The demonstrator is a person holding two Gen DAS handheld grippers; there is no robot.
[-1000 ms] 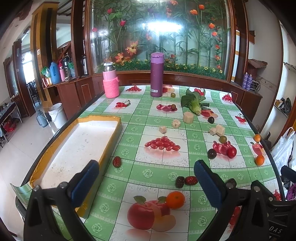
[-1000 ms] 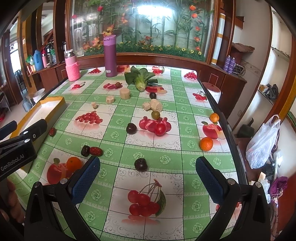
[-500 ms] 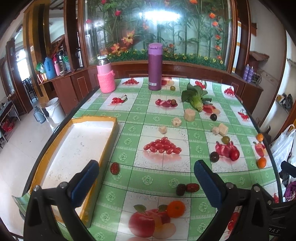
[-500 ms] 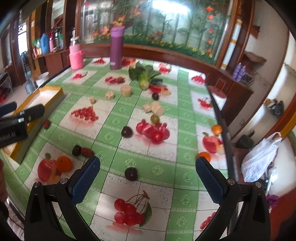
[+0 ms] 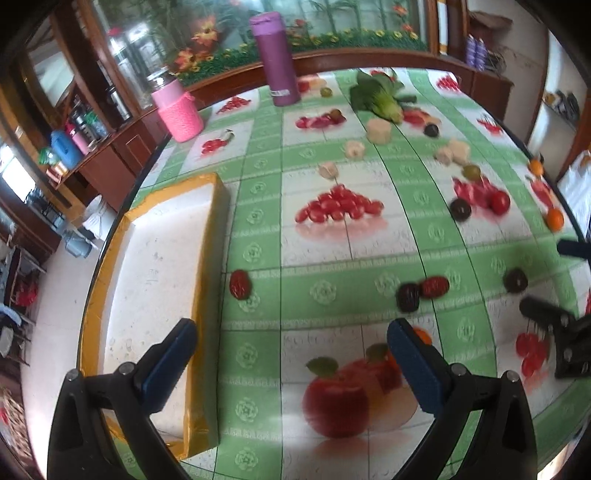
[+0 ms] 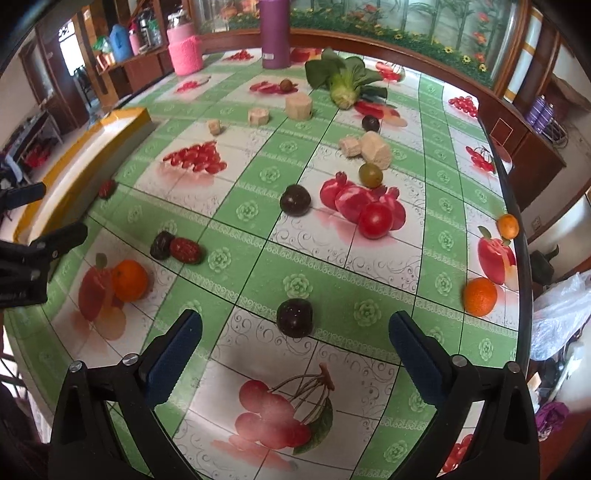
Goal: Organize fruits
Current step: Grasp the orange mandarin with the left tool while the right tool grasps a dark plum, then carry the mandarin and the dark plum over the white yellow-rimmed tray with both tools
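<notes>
Left wrist view: motion blur smears the fruit, esp. the dark plum (image 5: 407,296) beside the red date (image 5: 435,286). An orange (image 5: 421,335) is mostly hidden behind a gripper finger. Right gripper (image 5: 554,280) is cut off at the right edge. Right wrist view: purple flask (image 6: 275,33) top cropped; left gripper (image 6: 40,214) cut at the left edge.

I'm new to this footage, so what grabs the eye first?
The green checked tablecloth printed with fruit pictures dominates, scattered with real fruit. A dark round plum lies just ahead of the open right claw. At the table's left edge sits a long white tray with yellow rim.
</notes>
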